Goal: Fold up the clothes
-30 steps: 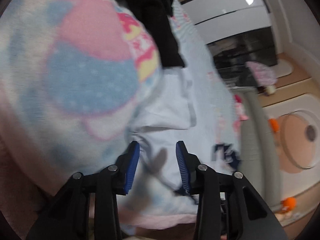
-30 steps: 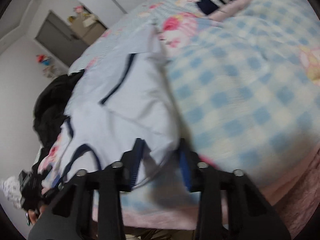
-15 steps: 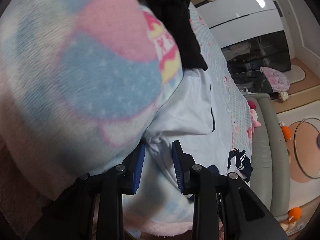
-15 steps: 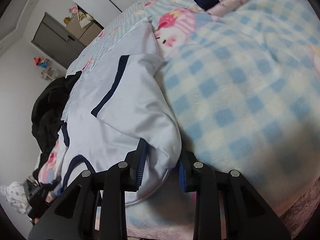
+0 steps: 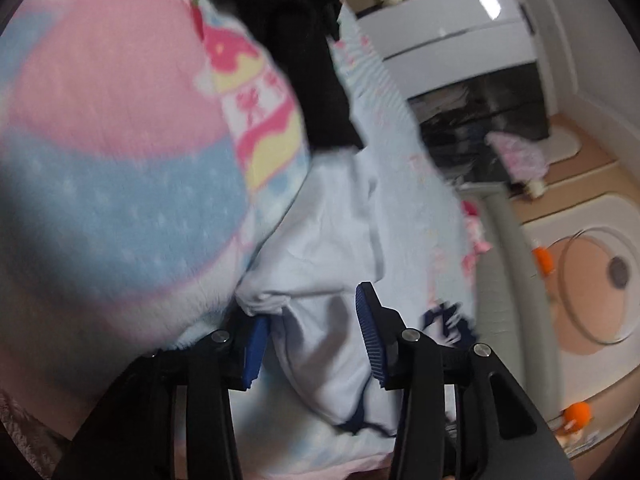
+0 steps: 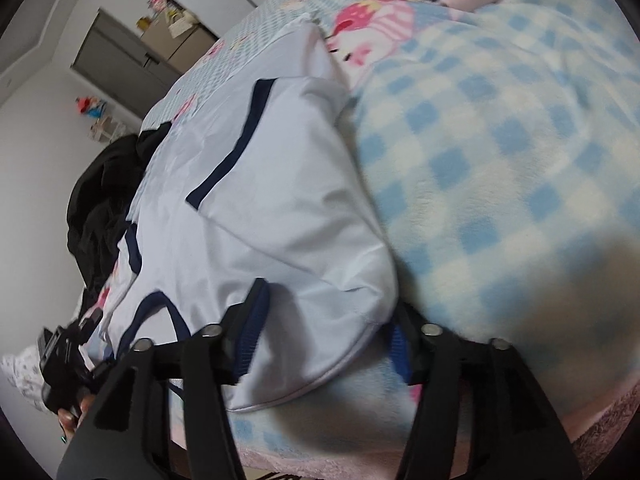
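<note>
The white shirt with navy trim lies spread on the bed, its near hem bunched up toward both grippers, and I can make out no brand or label on it (the only print nearby is a pink cartoon pattern on the bedding, too blurred to read). The right gripper stands wide open, its blue-padded fingers either side of a fold of the shirt's near edge without pinching it. The left gripper is likewise wide open, a puffed corner of the shirt sitting between its fingers. To the right lies a blue-and-white checked fleece blanket; on the left a pink and blue blanket humps up. A heap of black clothing lies at the far left of the bed. Beyond stand a grey cabinet and a white dresser.
</note>
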A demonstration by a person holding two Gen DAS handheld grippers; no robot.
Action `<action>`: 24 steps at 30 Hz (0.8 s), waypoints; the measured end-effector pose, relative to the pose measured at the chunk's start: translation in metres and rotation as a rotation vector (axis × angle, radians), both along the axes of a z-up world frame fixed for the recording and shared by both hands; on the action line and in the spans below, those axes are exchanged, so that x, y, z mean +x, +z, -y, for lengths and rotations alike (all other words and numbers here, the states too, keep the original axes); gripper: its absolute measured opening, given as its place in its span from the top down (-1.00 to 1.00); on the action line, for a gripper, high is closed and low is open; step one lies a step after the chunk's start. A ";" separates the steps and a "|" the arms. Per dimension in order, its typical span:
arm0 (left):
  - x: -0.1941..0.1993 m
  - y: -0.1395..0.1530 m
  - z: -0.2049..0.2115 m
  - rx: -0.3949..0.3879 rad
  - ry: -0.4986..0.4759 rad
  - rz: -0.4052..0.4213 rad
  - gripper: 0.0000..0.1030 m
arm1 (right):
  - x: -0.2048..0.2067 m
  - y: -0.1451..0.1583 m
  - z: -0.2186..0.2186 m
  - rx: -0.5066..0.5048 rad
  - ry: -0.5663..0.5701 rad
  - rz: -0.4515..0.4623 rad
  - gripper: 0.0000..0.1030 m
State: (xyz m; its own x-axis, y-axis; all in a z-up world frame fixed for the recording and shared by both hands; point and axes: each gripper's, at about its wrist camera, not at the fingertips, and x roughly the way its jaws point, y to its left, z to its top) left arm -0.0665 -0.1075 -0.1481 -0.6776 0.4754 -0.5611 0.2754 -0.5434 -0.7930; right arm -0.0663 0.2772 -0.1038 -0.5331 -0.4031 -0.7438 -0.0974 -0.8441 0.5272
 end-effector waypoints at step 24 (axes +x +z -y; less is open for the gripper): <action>-0.010 -0.024 0.004 0.059 0.048 0.064 0.67 | -0.007 -0.001 0.017 0.030 0.059 -0.056 -0.66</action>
State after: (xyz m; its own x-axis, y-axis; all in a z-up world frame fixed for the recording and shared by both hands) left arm -0.0768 -0.1120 -0.1717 -0.6639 0.4768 -0.5760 0.3514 -0.4810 -0.8032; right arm -0.0730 0.2600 -0.1049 -0.5503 -0.4127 -0.7258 -0.0182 -0.8631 0.5046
